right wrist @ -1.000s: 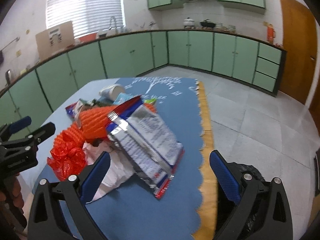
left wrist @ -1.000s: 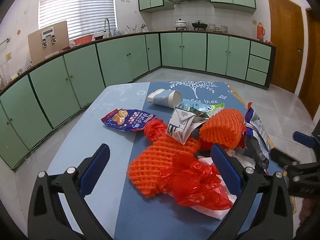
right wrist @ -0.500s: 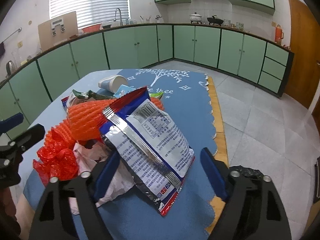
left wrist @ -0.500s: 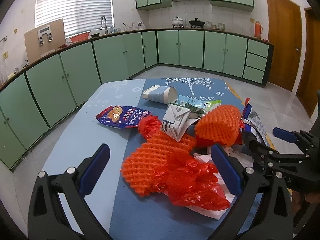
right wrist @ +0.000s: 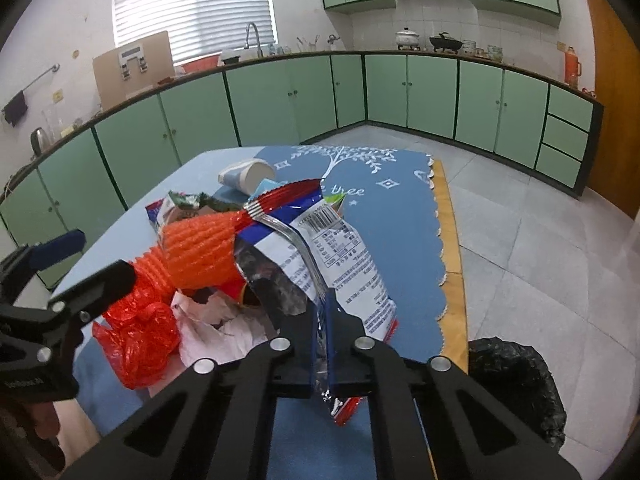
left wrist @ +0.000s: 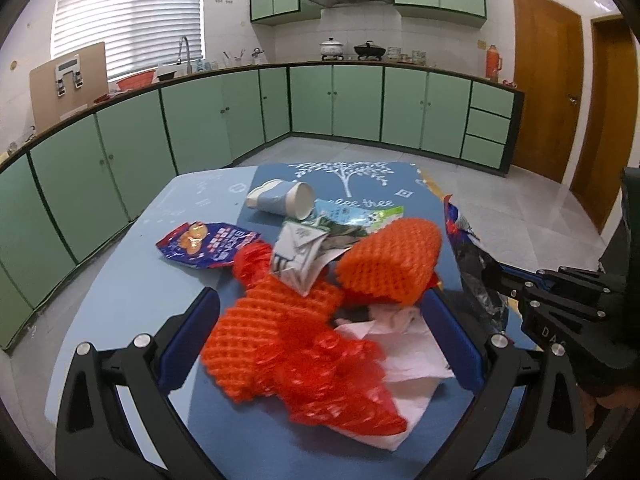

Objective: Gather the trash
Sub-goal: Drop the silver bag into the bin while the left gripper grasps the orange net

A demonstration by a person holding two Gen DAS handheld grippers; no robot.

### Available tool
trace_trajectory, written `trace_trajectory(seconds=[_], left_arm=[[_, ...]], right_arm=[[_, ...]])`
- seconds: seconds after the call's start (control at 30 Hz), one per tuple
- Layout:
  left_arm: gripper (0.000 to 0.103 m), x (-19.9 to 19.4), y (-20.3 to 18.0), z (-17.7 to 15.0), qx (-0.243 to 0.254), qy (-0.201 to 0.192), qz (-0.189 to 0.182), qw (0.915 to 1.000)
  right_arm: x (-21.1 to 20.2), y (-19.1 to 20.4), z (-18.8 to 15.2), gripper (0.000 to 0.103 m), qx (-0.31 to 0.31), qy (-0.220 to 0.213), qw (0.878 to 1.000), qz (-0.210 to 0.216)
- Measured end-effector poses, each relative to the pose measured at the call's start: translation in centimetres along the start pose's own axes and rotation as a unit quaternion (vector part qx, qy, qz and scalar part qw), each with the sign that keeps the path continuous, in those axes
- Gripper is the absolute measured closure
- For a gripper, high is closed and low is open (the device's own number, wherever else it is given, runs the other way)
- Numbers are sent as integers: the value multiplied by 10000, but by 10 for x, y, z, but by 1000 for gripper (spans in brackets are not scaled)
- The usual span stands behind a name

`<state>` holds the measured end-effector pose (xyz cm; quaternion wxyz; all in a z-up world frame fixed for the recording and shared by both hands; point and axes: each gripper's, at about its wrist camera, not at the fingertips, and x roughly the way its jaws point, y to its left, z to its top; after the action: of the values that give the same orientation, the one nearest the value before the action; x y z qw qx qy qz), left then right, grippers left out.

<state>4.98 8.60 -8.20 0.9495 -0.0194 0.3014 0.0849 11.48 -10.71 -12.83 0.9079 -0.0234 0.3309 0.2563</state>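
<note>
On the left of the table (left wrist: pixel 120 280), a blue-and-red snack wrapper (left wrist: pixel 208 243) is lying flat, well apart from the left gripper (left wrist: pixel 320 336), whose blue pads are standing wide apart around the near end of the trash pile. Between them, orange foam netting (left wrist: pixel 272 332) is sitting under a crumpled red plastic bag (left wrist: pixel 340 376), with white tissue paper (left wrist: pixel 404 344) spreading beside it to the right. Farther back, a folded milk carton (left wrist: pixel 298 258) is leaning against a second roll of orange netting (left wrist: pixel 394 266), and a paper cup (left wrist: pixel 280 200) is lying on its side on the blue tree-print mat (left wrist: pixel 360 176). To the right, the right gripper (right wrist: pixel 320 334) is clamping its fingers together on the silver-lined chip bag (right wrist: pixel 340 256), which is resting against the right side of the pile.

The left wrist view is showing the chip bag only edge-on, with the right gripper's black frame reaching in from the right. The right wrist view is showing the bag's printed back and barcode, plus a black-lined trash bin (right wrist: pixel 516 384) on the floor just beyond the table's right edge, which the left view is missing.
</note>
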Motion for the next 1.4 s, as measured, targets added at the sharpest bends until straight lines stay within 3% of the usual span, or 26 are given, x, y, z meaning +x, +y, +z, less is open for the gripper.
trace_trajectory(seconds=[0.2,0.27,0.4,0.5,0.57,0.63,0.9,1.07,1.2,1.4], left_arm=[[10,6,-14,9,59,-84,-185,9998],[25,11,-19,12,67,-42,-301,9995],[38,21,-27,16,63,68,-518,9986],[57,29,-34,16,108,169,-625,9978],[84,35,-35,14,88,264,-728,9970],[95,37,-34,12,34,331,-816,9961],[99,13,-22,19,-166,-92,-815,9965],[99,-4,-27,32,-106,-287,-1001,9945],[99,-14,-48,37,71,-323,-1411,9894],[99,-15,-99,32,485,-139,-2205,9741]], right_arm=[[-13,-13,7,103,168,-148,9997,-93],[-16,-16,8,103,187,-165,9996,-102],[-18,-16,9,103,166,-163,9996,-129],[-18,-17,10,103,164,-155,9996,-170],[-19,-18,10,103,198,-158,9995,-194],[-20,-20,11,103,226,-162,9994,-223],[-38,-28,13,103,348,-363,9983,-308],[-63,-38,19,103,373,-618,9963,-467],[-84,-56,15,103,546,-723,9935,-688],[-109,-99,-6,103,920,-642,9860,-1235]])
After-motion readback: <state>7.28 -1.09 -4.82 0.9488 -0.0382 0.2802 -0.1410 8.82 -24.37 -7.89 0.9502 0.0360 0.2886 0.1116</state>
